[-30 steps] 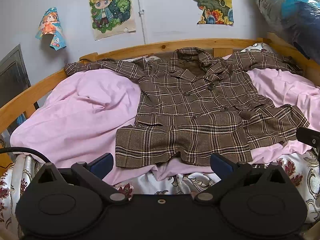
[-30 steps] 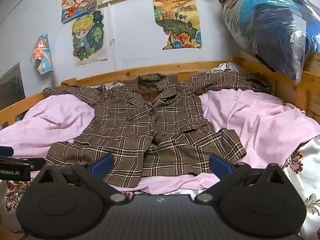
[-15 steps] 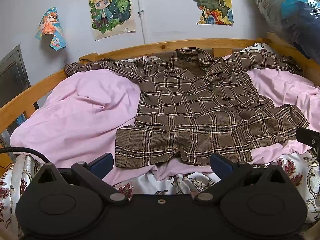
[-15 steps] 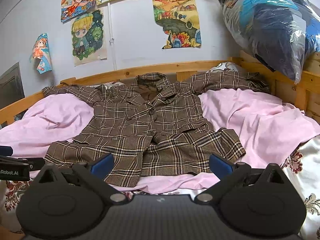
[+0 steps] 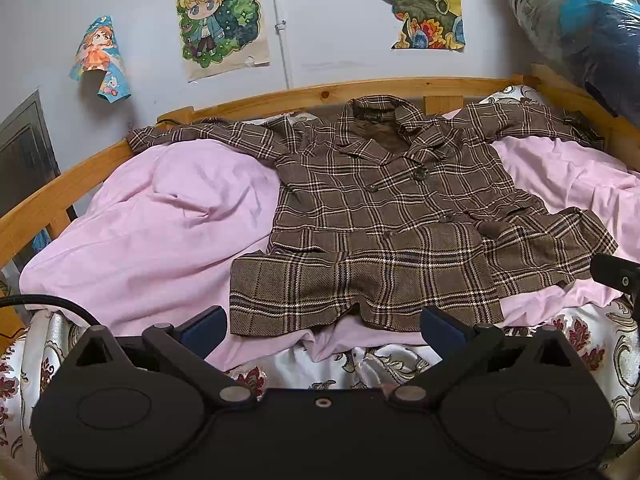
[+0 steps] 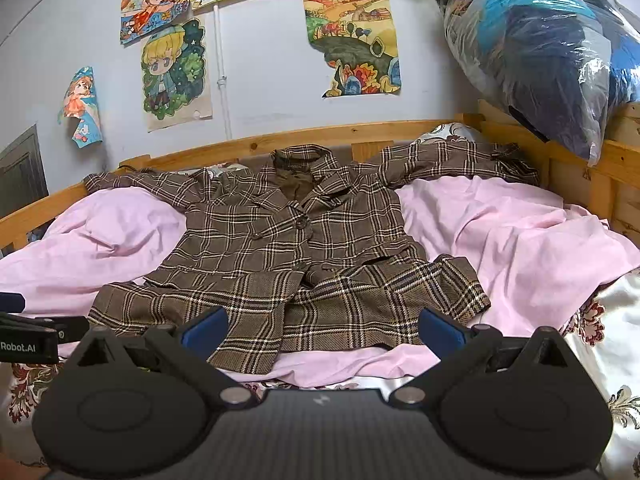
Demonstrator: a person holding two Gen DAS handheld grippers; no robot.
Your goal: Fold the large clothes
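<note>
A brown plaid coat (image 5: 384, 232) (image 6: 288, 256) lies face up and spread flat on a pink sheet (image 5: 160, 232) (image 6: 520, 248), collar toward the wall, both sleeves stretched out along the headboard. Its hem lies just beyond both grippers. My left gripper (image 5: 324, 326) stands open near the hem's left half with nothing between its blue pads. My right gripper (image 6: 322, 326) is open too, close to the hem's right half, empty. Each gripper shows at the edge of the other's view: the right gripper's body (image 5: 616, 276) and the left gripper's body (image 6: 32, 336).
A wooden bed frame (image 5: 80, 176) (image 6: 580, 160) rims the mattress on three sides. A floral satin cover (image 5: 360, 364) (image 6: 616, 344) lies at the near edge. A plastic bag of bedding (image 6: 540, 48) sits on the right rail. Posters (image 5: 220, 16) hang on the wall.
</note>
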